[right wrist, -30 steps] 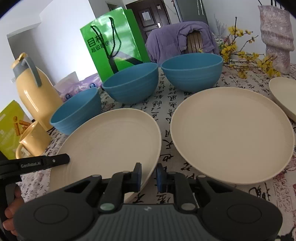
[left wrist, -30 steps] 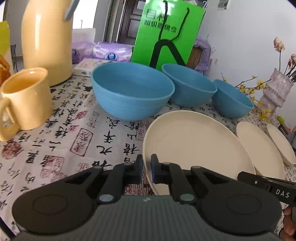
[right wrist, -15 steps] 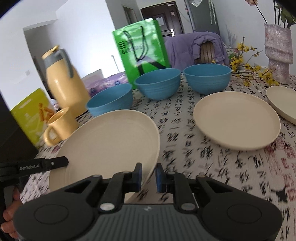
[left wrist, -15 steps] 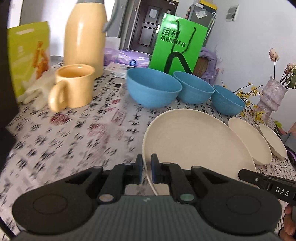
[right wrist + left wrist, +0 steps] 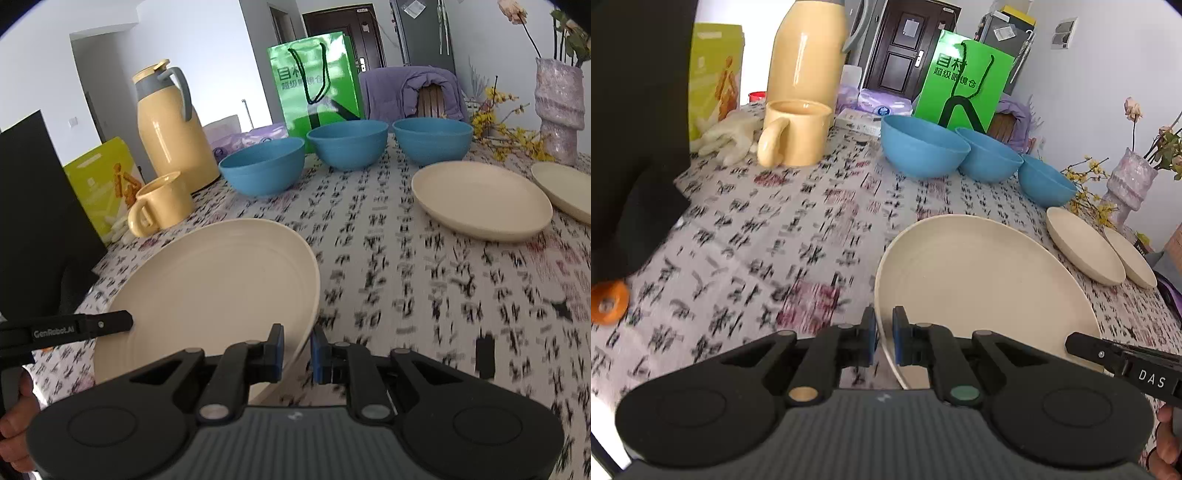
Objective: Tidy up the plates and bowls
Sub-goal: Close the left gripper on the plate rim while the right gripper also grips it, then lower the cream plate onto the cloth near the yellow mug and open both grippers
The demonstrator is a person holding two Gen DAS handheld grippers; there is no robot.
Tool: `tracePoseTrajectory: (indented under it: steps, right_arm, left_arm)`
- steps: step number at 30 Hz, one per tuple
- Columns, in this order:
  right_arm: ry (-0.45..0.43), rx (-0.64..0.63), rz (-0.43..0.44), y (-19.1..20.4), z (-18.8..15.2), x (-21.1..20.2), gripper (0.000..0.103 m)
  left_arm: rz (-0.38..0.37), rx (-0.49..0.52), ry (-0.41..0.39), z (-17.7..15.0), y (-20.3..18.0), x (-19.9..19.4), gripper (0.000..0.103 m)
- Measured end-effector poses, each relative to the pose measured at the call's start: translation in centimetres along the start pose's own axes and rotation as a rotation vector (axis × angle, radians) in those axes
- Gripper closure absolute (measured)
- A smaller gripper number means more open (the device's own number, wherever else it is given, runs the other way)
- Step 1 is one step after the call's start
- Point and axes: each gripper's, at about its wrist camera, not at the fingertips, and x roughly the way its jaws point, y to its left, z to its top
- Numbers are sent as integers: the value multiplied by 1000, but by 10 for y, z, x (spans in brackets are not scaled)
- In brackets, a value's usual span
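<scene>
I have the left tool (image 5: 883,338) clenched on the near left rim of the large cream plate (image 5: 982,291), its blue pads on either side of the edge. The right tool (image 5: 297,349) is clenched on the same plate (image 5: 207,291) at its near right rim. In each wrist view the other tool's black tip reaches the plate's opposite edge, so both tools grip one plate between them. In the right view the plate's far edge looks raised above the patterned cloth of the tabletop (image 5: 768,236); I cannot tell whether its near edge touches the cloth.

Beyond the held plate, two smaller cream plates (image 5: 480,197) lie flat on the tabletop to the right, side by side, the nearer one overlapping the farther (image 5: 565,192) in view. Behind them, three blue bowls (image 5: 349,146) stand upright in a row across the far part of the tabletop, close together.

To the left of the bowls stands a yellow mug (image 5: 798,133), with a tall yellow thermos jug (image 5: 173,125) behind it. A green paper bag (image 5: 314,81) stands upright behind the bowls. A pale vase (image 5: 559,107) with stems stands at the far right, beside yellow blossoms. A yellow-green box (image 5: 714,77) stands at the far left
</scene>
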Motion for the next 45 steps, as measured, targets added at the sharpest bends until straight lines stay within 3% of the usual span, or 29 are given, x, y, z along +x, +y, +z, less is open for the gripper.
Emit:
tracePoseTrajectory:
  steps: [8, 20, 26, 27, 28, 29, 31, 33, 35, 37, 40, 45]
  right_arm:
    - [29, 1, -1, 1, -24, -6, 88]
    - [51, 14, -1, -1, -30, 0, 88]
    - [53, 18, 12, 0, -29, 2, 81]
    - [48, 12, 7, 1, -29, 1, 77]
    - [44, 10, 3, 1, -30, 1, 65]
    - [43, 14, -5, 0, -29, 0, 50]
    - [27, 28, -21, -3, -29, -5, 37]
    - [6, 30, -35, -6, -28, -11, 36]
    - [-9, 30, -43, -9, -26, -18, 29]
    - [-34, 26, -53, -11, -25, -27, 24]
    - [-84, -4, -61, -12, -23, -45, 15]
    - [-184, -58, -100, -17, -27, -84, 0]
  left_arm:
    - [2, -3, 8, -21, 4, -9, 93]
    - [15, 2, 29, -27, 4, -3, 93]
    - [16, 17, 22, -26, 2, -3, 90]
    - [21, 23, 18, -26, 1, -4, 88]
    - [22, 26, 13, -25, 2, -5, 80]
    - [26, 26, 8, -24, 2, -6, 61]
    - [42, 29, -19, -22, 2, -11, 44]
    - [60, 56, -51, -22, 0, -19, 37]
    - [91, 75, -84, -23, -3, -27, 19]
    - [109, 111, -131, -25, -8, -39, 16]
    - [131, 155, -190, -31, -17, -59, 0]
    - [140, 177, -267, -46, -37, -90, 0]
